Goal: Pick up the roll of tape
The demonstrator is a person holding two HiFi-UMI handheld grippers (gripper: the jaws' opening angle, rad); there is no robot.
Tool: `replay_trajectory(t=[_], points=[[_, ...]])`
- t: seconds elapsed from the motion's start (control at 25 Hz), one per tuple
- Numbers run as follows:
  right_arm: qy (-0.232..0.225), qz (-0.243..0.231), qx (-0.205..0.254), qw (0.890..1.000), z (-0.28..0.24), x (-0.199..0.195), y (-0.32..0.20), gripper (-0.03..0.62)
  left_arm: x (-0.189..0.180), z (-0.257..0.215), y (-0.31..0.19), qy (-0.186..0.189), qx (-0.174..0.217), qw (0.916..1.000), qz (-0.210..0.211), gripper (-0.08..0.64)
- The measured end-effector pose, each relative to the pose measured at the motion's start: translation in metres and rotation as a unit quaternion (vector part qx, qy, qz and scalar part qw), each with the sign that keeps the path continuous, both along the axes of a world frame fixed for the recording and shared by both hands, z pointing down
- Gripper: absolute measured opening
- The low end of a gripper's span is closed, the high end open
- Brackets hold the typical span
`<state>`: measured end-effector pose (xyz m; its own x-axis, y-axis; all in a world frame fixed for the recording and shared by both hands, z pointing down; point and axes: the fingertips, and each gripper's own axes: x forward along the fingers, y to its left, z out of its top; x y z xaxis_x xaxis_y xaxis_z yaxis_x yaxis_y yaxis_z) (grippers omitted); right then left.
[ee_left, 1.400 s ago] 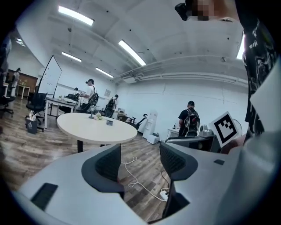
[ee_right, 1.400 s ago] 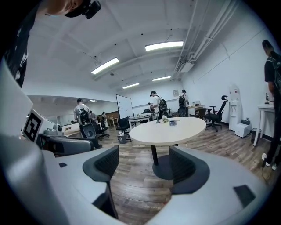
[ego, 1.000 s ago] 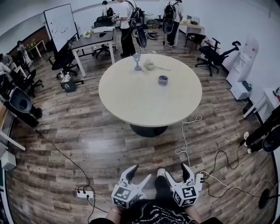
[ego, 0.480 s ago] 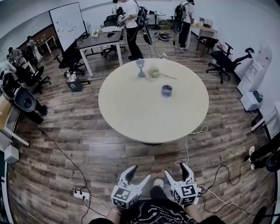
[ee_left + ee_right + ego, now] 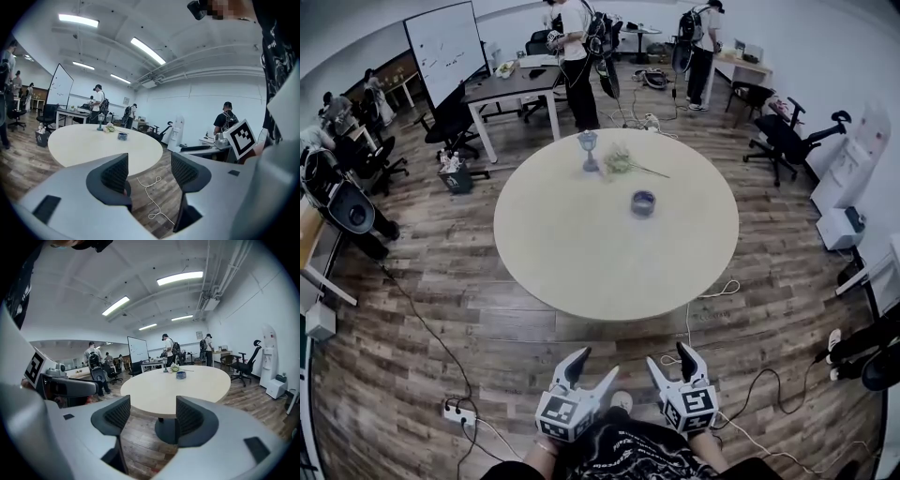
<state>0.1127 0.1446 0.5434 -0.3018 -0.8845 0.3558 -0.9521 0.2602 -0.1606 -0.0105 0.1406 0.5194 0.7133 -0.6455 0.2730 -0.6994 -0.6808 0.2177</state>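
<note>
The left gripper [image 5: 596, 364] and the right gripper [image 5: 672, 357] are held side by side, low over the brown wooden plank floor [image 5: 469, 309], and both point toward the table. The left jaws stand apart with nothing between them. Through their gap only floor shows, with a loose white cord [image 5: 146, 186] lying just ahead of them. The right jaws are released as well. They have just been closing a little, but nothing sits between them, and their gap frames the near rim and dark pedestal of the round cream-topped surface [image 5: 581, 262].

The near half of that surface is bare. The small dark blue-grey roll of tape [image 5: 644, 202] lies flat on the far half, well ahead of both pairs of jaws and well apart from them. It sits roughly on the line that runs out between the two grippers.

Just beyond the tape lies a sprig of pale dried flowers [image 5: 623, 164], and a grey stemmed goblet [image 5: 589, 150] stands upright beside it near the far rim.

Farther off are a grey rectangular desk [image 5: 511, 89], a white rolling whiteboard [image 5: 445, 47], black office chairs [image 5: 783, 141] and standing people with dark backpacks [image 5: 577, 47].
</note>
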Motion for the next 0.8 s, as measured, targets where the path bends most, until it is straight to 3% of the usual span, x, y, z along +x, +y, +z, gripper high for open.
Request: replay_trajectory(t=[0.4, 0.8], points=[[-0.023, -0.008, -0.022, 0.999, 0.014, 0.012, -0.008, 0.287, 0.016, 0.007, -0.012, -0.025, 0.001, 0.9993, -0.027, 0.304], [-0.022, 0.023, -0.021, 0.999, 0.019, 0.023, -0.035, 0.276, 0.034, 0.019, -0.048, -0.021, -0.010, 0.9997, 0.005, 0.304]])
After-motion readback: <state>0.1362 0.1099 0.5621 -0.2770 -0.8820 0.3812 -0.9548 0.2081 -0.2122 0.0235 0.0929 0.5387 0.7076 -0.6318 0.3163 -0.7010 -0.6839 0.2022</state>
